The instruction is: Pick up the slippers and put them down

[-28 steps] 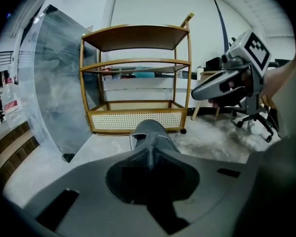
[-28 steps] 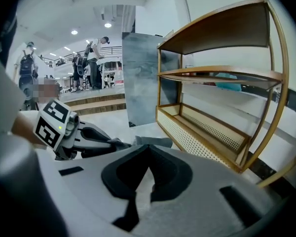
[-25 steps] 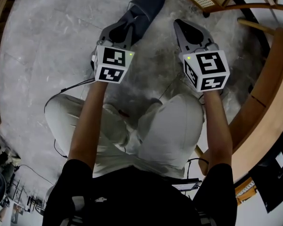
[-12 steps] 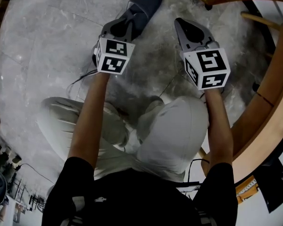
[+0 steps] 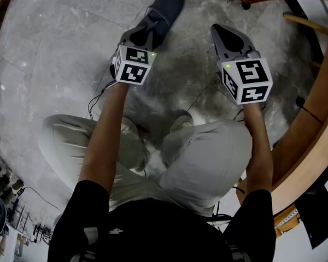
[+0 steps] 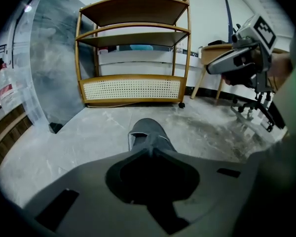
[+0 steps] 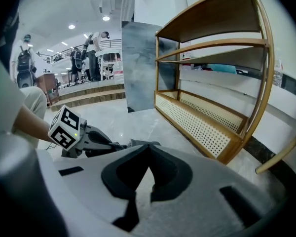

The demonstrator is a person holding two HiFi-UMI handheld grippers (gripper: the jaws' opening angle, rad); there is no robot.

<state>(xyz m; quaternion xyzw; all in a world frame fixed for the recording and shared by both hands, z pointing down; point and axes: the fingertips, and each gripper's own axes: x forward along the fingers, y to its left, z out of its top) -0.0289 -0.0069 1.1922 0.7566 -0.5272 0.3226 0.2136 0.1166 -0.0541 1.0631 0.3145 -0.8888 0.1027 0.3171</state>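
A dark grey slipper (image 5: 165, 9) points away from me over the marble floor. My left gripper (image 5: 146, 33) is shut on its heel rim. In the left gripper view the slipper (image 6: 147, 133) stretches forward from the closed jaw tips of the left gripper (image 6: 150, 149), toe low near the floor; whether it touches I cannot tell. My right gripper (image 5: 218, 29) hovers to the right of it, apart from the slipper. In the right gripper view the right gripper (image 7: 148, 147) has its tips meeting with nothing held. No second slipper shows.
A wooden shelf unit (image 6: 133, 48) with a cane-weave front stands on casters ahead, and it also shows at the right (image 7: 212, 83). A curved wooden rail (image 5: 311, 119) runs along the right. My knees (image 5: 208, 162) and a cable (image 5: 98, 94) lie below the grippers.
Both grippers have sunk toward the floor and moved slightly forward. The slipper stays clamped in the left gripper and has gone down with it.
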